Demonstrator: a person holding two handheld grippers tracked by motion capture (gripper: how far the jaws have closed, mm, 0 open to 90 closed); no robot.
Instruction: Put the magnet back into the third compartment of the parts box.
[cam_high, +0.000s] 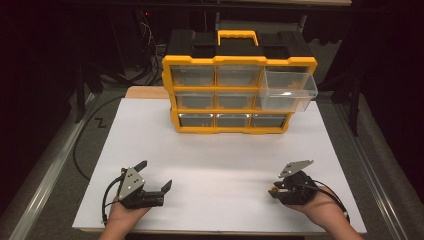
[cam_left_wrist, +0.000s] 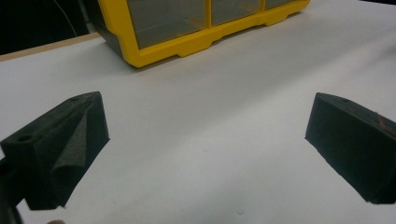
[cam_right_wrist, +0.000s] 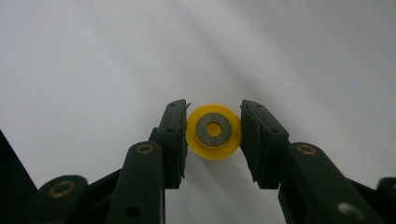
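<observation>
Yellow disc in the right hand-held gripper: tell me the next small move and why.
Probably lift the yellow disc and carry it toward the open drawer at the organizer's top right. The right hand-held gripper has its jaws closed on the disc's sides, low over the white table, and that drawer alone is pulled out.
</observation>
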